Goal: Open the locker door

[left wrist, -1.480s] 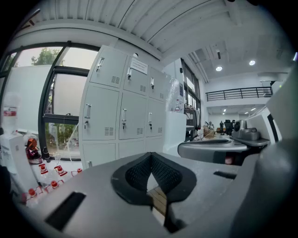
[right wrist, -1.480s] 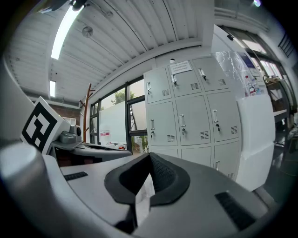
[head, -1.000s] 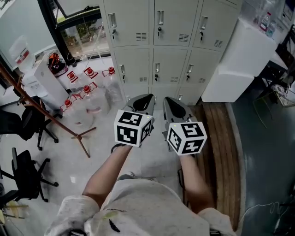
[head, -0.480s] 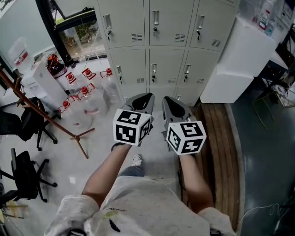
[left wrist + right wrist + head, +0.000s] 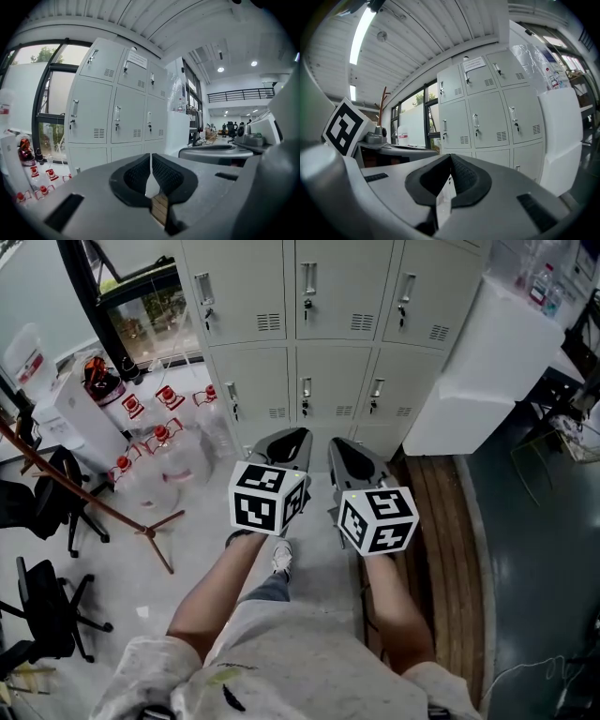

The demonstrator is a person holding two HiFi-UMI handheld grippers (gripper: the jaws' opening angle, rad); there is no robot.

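Note:
A bank of pale grey lockers [image 5: 333,296] stands ahead, all doors closed, each with a small handle and a key. In the left gripper view the lockers [image 5: 126,112] are some way off; the right gripper view shows the lockers [image 5: 487,122] too. My left gripper [image 5: 291,439] and right gripper [image 5: 339,446] are held side by side in front of my body, pointing at the lockers and well short of them. The left gripper [image 5: 151,157] is shut on nothing, its jaws meeting. The right gripper [image 5: 450,157] is likewise shut and empty.
Several water jugs with red caps [image 5: 159,442] stand on the floor left of the lockers, near a wooden coat stand [image 5: 94,493] and black office chairs [image 5: 47,493]. A white cabinet [image 5: 487,362] flanks the lockers on the right, with a wooden floor strip [image 5: 441,521] before it.
The lockers have slid lower and nearer in the head view as I walk toward them; a foot has come forward. Both grippers keep the same pose, still shut.

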